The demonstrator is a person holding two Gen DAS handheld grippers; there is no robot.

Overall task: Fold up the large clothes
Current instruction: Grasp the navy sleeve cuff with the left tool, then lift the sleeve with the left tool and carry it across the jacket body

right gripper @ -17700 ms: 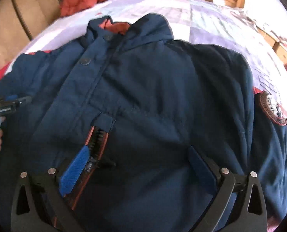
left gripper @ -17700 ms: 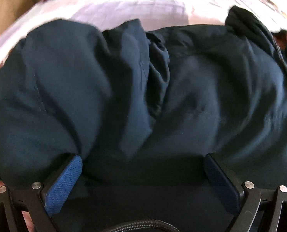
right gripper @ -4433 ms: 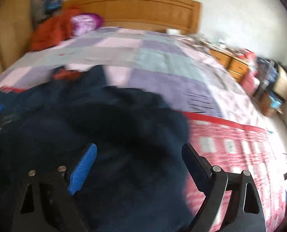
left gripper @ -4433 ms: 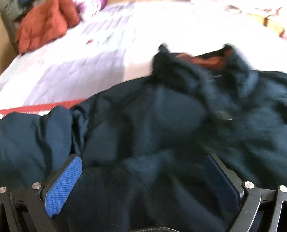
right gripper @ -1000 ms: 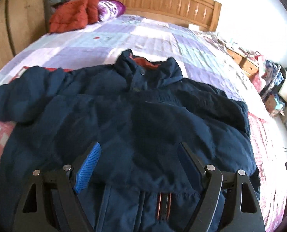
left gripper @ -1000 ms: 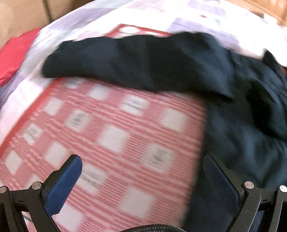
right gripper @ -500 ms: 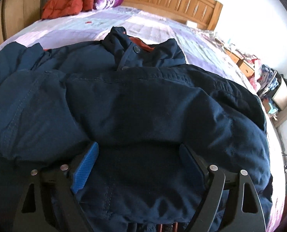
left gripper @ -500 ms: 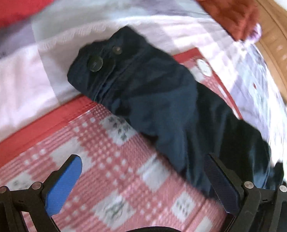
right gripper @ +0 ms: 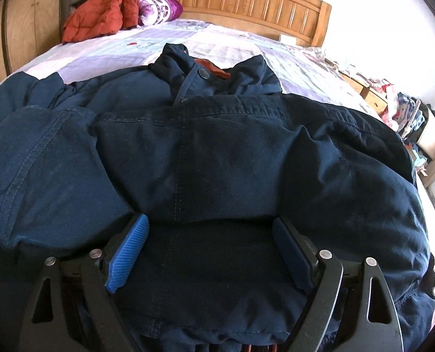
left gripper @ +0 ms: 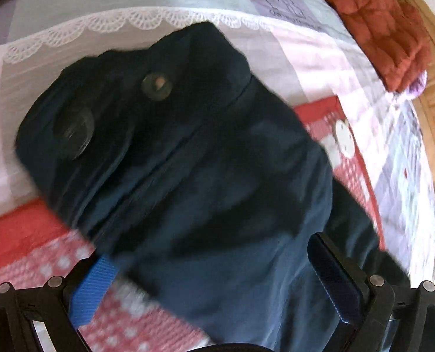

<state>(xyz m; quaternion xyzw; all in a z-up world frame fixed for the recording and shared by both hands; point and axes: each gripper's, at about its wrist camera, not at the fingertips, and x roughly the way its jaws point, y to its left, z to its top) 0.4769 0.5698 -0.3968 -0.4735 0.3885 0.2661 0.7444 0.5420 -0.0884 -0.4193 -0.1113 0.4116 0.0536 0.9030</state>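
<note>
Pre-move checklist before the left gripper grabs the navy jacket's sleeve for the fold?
1. Left gripper open over sleeve: ok.
2. Sleeve cuff with its two round snaps in view: ok.
3. Right gripper open, nothing pinched: ok.
4. Navy padded jacket hem folded up over the body: ok.
5. Sleeve lying flat on the patchwork bedspread: cannot tell, blurred.
6. Orange quilted garment clear of the jacket: ok.

Faint dark lettering on the bedspread (left gripper: 287, 6), too blurred to read
</note>
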